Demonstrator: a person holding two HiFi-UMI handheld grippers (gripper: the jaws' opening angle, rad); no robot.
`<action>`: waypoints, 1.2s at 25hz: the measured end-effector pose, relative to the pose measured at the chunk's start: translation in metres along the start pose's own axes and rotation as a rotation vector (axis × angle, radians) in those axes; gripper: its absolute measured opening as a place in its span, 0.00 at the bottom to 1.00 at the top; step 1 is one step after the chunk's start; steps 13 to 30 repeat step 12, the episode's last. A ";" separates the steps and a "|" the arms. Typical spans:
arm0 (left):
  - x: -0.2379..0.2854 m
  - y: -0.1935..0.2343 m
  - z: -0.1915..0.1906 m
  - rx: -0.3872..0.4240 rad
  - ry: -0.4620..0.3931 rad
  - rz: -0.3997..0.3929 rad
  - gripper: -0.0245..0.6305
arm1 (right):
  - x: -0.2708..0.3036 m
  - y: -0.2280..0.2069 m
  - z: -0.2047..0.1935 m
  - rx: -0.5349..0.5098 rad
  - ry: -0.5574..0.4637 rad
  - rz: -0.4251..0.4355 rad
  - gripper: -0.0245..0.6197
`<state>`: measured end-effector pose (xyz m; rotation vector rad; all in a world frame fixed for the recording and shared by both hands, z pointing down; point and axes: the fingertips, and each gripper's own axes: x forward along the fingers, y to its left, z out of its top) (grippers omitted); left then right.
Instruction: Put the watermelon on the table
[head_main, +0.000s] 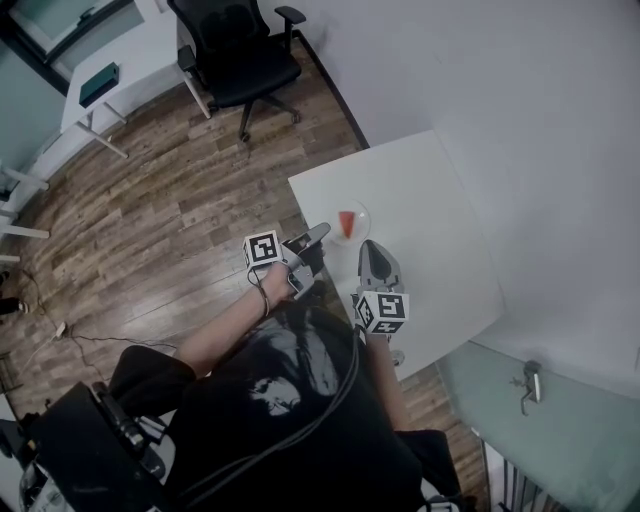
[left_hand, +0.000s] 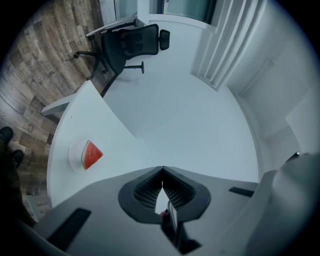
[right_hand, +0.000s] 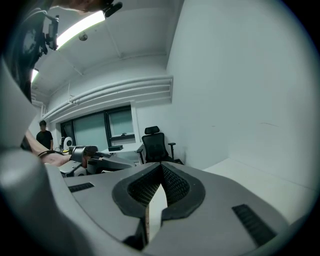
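Watermelon (head_main: 346, 222) near left gripper (head_main: 321, 232), seemingly apart

office interior. landmark: the white tabletop (head_main: 420, 200), set in a corner of plain white walls (head_main: 500, 80). beyond its far end stands a black swivel chair (head_main: 240, 60) with armrests and a headrest, and past the chair a second white desk (head_main: 130, 55). a wood-plank floor (head_main: 150, 220) lies left of the tabletop. a frosted glass panel (head_main: 560, 430) stands at its near right. wide windows (right_hand: 102, 131) run behind the chair, under a ceiling strip light (right_hand: 80, 27).

Watermelon (head_main: 346, 223) on plate (head_main: 364, 214), on table (head_main: 430, 225)
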<state>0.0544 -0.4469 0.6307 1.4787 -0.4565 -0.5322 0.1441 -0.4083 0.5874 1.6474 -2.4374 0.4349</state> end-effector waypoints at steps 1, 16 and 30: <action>-0.001 0.001 -0.002 -0.003 0.007 0.003 0.05 | -0.001 0.001 0.000 0.004 0.000 -0.002 0.05; -0.007 0.001 -0.011 -0.020 0.028 -0.004 0.05 | -0.012 0.006 -0.009 0.024 0.013 -0.012 0.06; -0.007 0.001 -0.011 -0.020 0.028 -0.004 0.05 | -0.012 0.006 -0.009 0.024 0.013 -0.012 0.06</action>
